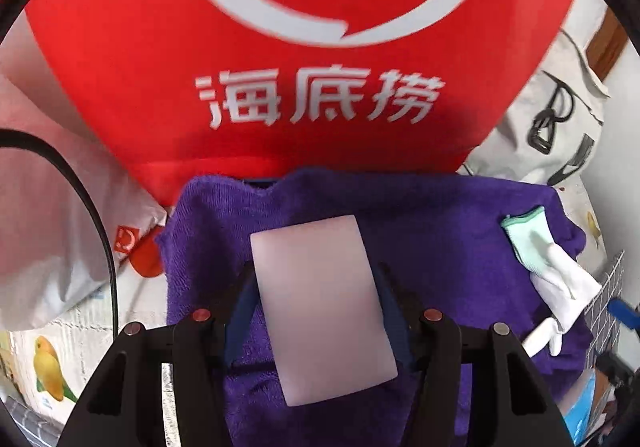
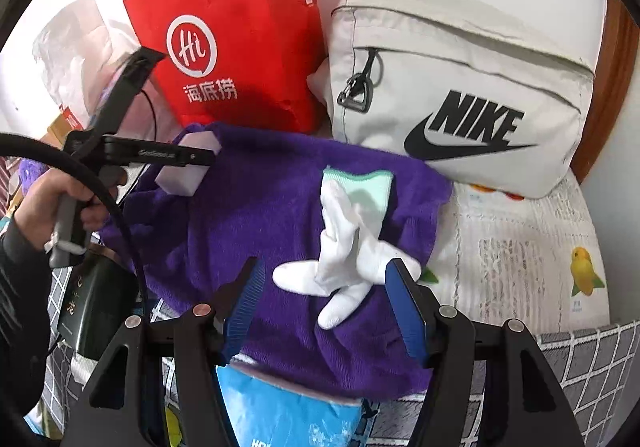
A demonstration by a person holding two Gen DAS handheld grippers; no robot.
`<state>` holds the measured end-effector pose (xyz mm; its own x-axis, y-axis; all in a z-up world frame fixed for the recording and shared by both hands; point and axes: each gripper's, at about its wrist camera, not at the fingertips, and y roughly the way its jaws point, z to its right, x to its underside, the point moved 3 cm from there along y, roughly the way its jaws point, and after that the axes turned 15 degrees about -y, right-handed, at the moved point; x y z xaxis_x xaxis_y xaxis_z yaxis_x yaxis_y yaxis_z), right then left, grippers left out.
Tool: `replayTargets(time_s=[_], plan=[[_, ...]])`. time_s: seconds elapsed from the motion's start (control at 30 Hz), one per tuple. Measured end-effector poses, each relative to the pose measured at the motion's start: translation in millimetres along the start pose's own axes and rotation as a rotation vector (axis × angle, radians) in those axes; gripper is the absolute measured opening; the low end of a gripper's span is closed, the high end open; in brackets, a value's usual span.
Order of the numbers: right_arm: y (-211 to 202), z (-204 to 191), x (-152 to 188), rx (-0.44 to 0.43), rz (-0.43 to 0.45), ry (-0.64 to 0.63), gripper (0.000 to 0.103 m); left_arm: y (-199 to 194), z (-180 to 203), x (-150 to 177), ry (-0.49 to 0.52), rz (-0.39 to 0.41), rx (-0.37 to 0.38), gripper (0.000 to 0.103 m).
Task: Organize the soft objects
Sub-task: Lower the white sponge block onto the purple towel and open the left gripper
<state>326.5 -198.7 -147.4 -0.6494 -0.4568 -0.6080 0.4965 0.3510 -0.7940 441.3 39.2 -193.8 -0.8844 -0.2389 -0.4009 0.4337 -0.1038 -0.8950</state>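
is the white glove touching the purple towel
Touching. The right wrist view shows the white glove lying flat on the purple towel, no gap beneath.

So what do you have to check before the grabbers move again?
1. Left gripper holding the pale foam block: ok, the block sits between its fingers above the purple towel.
2. Right gripper let go of the white glove: ok, its jaws stand apart and the glove lies on the towel.
3. Glove resting fully on the towel: ok.
4. Room on the towel for the block: ok, the patch left of the glove is bare.
5. Grippers clear of each other: ok, seen from the right wrist they are well apart.
6. Towel lying flat: cannot tell, its near edge is hidden.
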Motion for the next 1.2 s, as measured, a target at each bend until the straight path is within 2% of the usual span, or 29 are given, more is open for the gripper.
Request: replayTargets(time_s=[0.1,0.17,0.2,0.3,0.37,0.47,0.6,0.73,0.8,0.93,1.0,1.2], plan=[[0.3,-0.1,5.2,-0.025,0.009,0.018,0.066,6.6,-2.0,-0.5,-0.024,-0.017,0.011,0.062],[-0.3,0.7,7.4,-0.004,0.003,0.029,0.078,6.9,-2.1,0.1,-0.025,-0.012,0.0,0.075],[-1.3,0.4,8.2,0.018,0.003,0.032,0.079,6.9,-1.7,0.6,-0.023,-0.011,-0.019,0.077],[-5.7,-1.1,10.0,0.056,0.004,0.028,0.083,3.2,-2.9,3.0,-0.011,-0.002,-0.069,0.078],[-9.0,-2.0,10.8,0.092,-0.018,0.034,0.09,-4.6,-5.3,5.3,-0.011,0.019,-0.1,0.078],[-15.8,-5.3,13.2,0.071,-0.015,0.013,0.09,-17.9,-4.9,10.7,0.001,0.03,-0.127,0.078],[-36.7,-1.5,22.3,0.017,0.084,0.064,0.09,-37.5,-0.5,21.8,0.028,0.056,-0.083,0.078],[-54.3,5.5,32.5,-0.006,0.154,0.154,0.09,-61.3,-5.7,37.0,0.033,0.077,-0.001,0.078],[-60.0,2.7,35.3,-0.034,0.147,0.149,0.089,-71.0,-7.3,44.2,0.033,0.074,0.008,0.078],[-76.7,-16.4,39.9,0.072,0.128,0.06,0.089,-99.2,-17.1,60.6,0.007,0.061,0.019,0.078],[-82.6,-25.4,43.5,0.097,0.122,0.032,0.089,-113.4,-24.6,70.0,-0.009,0.07,0.044,0.078],[-103.0,-59.2,60.4,-0.004,0.126,0.065,0.089,-158.1,-36.9,127.2,-0.046,0.078,0.108,0.081]])
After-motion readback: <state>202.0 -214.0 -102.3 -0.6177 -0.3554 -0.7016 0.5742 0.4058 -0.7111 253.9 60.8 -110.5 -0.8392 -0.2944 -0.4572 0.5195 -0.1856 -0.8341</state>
